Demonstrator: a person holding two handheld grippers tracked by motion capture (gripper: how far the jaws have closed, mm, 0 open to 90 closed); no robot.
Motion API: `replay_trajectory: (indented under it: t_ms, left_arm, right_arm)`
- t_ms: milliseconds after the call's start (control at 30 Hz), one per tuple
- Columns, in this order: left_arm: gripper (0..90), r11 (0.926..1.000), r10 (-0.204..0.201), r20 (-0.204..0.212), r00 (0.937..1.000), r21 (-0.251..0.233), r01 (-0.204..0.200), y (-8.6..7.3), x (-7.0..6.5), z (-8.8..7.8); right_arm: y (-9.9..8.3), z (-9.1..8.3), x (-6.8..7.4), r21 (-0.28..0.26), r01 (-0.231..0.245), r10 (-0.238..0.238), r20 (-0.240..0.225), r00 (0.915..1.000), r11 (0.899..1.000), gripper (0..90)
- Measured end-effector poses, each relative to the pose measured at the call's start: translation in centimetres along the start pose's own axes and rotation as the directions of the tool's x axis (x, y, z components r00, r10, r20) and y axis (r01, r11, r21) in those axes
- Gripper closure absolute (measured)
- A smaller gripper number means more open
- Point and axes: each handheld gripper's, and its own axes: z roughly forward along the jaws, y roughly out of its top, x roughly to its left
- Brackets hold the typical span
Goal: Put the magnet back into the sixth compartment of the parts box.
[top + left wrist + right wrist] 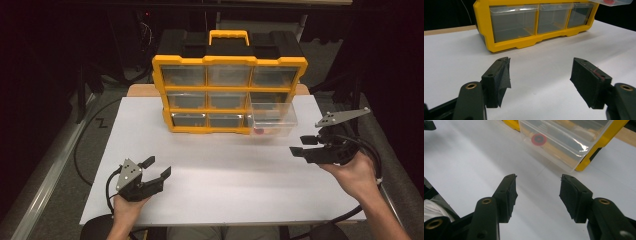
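Your right gripper (302, 145) sits at the right of the high view, jaws apart and empty, aimed at the clear drawer (273, 119) pulled out of the yellow organizer (228, 89) at centre. Your right gripper view reveals a red ring (539, 139) inside that drawer, upper middle. Your left gripper (156, 168), lower left, is spread wide and holds nothing.

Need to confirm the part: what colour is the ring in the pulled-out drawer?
Red ring, dark centre, in the clear drawer; right gripper view shows it best.
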Motion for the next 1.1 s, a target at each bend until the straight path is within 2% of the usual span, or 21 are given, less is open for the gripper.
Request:
replay_trajectory:
  t_ms: [267,700,1100]
  left_arm:
    - [31.6,1.0,-0.001,-0.001,1.0,0.002,0.001,0.0,0.0,0.1]
    - [31.7,1.0,0.0,0.001,1.0,0.001,0.0,0.0,0.0,0.0]
    - [31.6,1.0,0.0,0.003,1.0,-0.004,0.0,0.0,0.0,0.0]
  right_arm:
    - [-1.3,1.6,-0.3,-0.035,-0.028,0.027,-0.024,0.9993,0.999,48.5]
    - [-2.7,2.9,-0.6,-0.067,-0.059,0.057,-0.027,0.998,0.996,48.0]
    - [-3.8,4.1,-0.5,-0.109,-0.069,0.067,-0.021,0.9975,0.992,45.2]
